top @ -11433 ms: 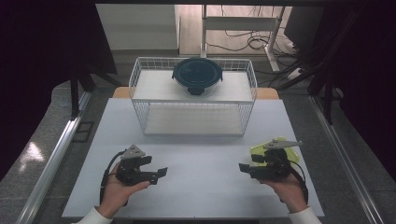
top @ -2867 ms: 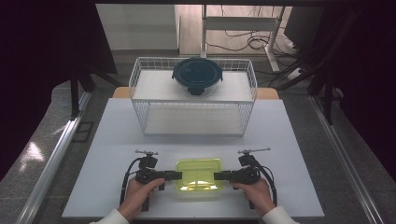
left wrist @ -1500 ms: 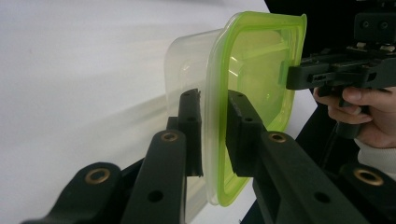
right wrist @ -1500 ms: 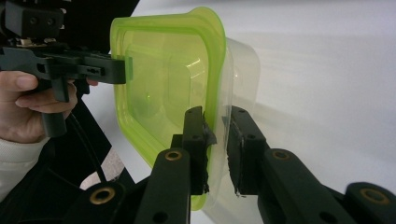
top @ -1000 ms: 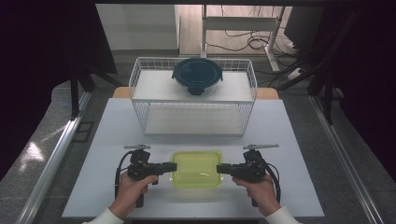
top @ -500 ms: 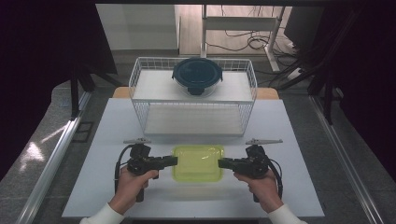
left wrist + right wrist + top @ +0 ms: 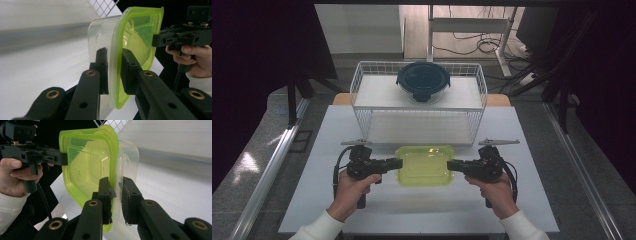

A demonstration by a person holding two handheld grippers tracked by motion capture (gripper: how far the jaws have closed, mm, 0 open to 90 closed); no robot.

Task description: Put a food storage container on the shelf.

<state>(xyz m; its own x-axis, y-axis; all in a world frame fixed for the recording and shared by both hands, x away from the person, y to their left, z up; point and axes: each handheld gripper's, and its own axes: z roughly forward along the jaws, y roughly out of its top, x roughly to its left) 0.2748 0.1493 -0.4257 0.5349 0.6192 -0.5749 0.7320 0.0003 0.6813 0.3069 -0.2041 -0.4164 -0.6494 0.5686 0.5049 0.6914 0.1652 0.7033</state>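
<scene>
Item: green-lidded container [image 7: 425,165], held off the bench [image 7: 312,165] near the wire basket [image 7: 362,100]; your left hand-held gripper [image 7: 398,163] and right hand-held gripper [image 7: 450,165] each clamped a rim; next called for level carrying basketward.

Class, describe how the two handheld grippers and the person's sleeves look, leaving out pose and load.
Both the left gripper and right gripper are black, pistol-shaped, with a black cable looping behind each and a grey plate on top. Their linked arms show brass-coloured rivets. The sleeves are white with ribbed cuffs.
</scene>
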